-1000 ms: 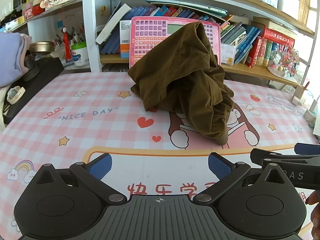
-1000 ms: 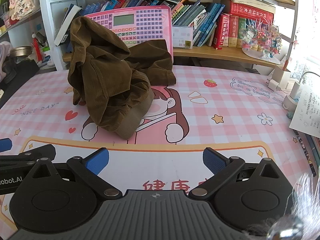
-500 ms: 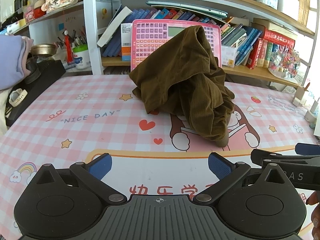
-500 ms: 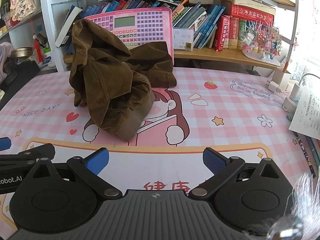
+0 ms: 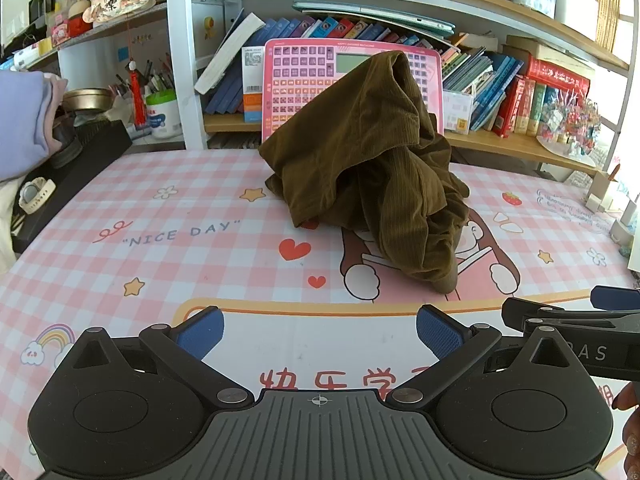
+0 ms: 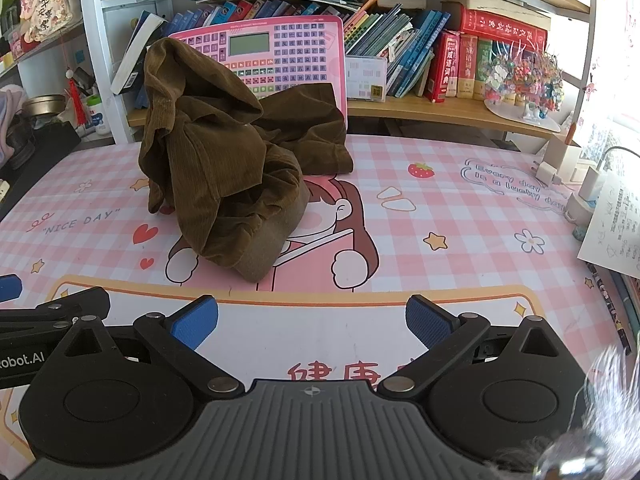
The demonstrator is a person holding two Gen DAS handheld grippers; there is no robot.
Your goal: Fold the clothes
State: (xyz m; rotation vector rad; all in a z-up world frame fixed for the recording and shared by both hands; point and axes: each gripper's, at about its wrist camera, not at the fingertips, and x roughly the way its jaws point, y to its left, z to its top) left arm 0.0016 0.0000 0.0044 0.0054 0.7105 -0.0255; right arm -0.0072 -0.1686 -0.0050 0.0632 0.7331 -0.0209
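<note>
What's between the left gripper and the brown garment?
Only bare pink checked mat, seen in the left wrist view, separates the left gripper, jaws open, from the brown corduroy garment.

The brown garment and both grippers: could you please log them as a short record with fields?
garment: brown corduroy garment, crumpled in a heap, unfolded
surface: pink checked mat
behind garment: pink keyboard toy, partly covered
left gripper: open, empty, short of the garment
right gripper: open, empty, short of the garment
folding: not yet begun

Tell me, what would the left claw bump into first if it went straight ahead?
Probably the brown corduroy garment heaped on the mat; the left claw is open and empty, with only bare mat before it. Depth is uncertain.
</note>
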